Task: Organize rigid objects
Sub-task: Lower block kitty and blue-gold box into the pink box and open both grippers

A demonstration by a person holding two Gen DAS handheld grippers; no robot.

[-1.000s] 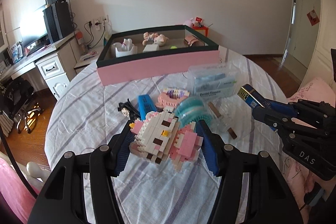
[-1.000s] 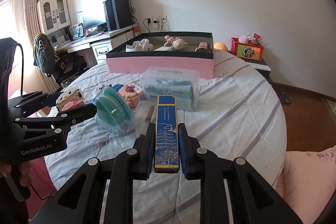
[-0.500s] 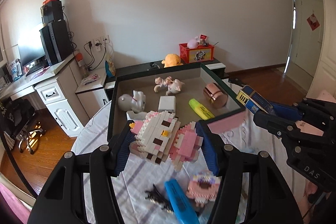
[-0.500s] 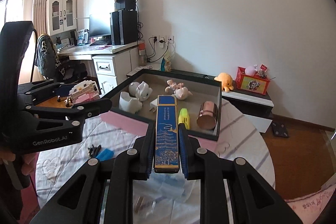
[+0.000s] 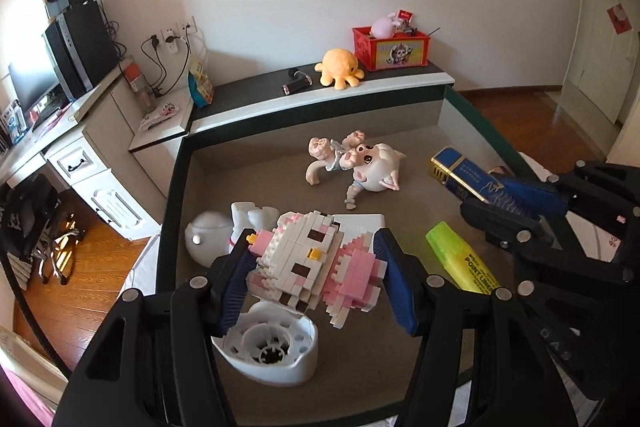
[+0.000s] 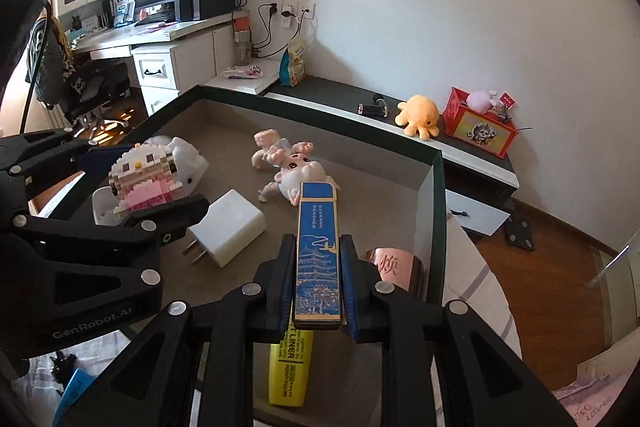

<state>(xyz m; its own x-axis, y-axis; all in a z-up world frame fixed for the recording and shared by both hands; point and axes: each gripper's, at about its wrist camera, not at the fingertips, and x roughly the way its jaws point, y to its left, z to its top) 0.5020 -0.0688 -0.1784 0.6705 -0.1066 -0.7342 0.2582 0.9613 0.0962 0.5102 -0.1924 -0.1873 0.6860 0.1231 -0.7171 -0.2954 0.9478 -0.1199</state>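
Two pairs of tongs hang over a dark-rimmed box (image 5: 170,195) with a grey floor, which stands on a bench covered with a striped cloth (image 6: 476,267). Left tongs (image 5: 316,267) are clamped on a pink-and-white brick-built cat figure (image 5: 316,263), held above the box's near left part, its long axis running crosswise between the blue pads. Right tongs (image 6: 318,287) grip a long blue-and-gold slim box (image 6: 318,247) by its sides; its long axis runs straight ahead along the fingers, toward the far wall of the box, and it hangs over the box's right side.

On the box floor, largest first: a white round-bodied toy (image 5: 208,237) against the left wall, a white perforated holder (image 5: 272,347) at the near edge under the cat figure, a pale pig-like figurine (image 5: 356,163) lying on its side toward the far wall, a white plug charger (image 6: 228,231) with prongs pointing to the near edge, a copper-coloured cylinder (image 6: 394,267) by the right wall, and a yellow highlighter (image 5: 460,255) lying lengthwise, near to far, beneath the slim box.
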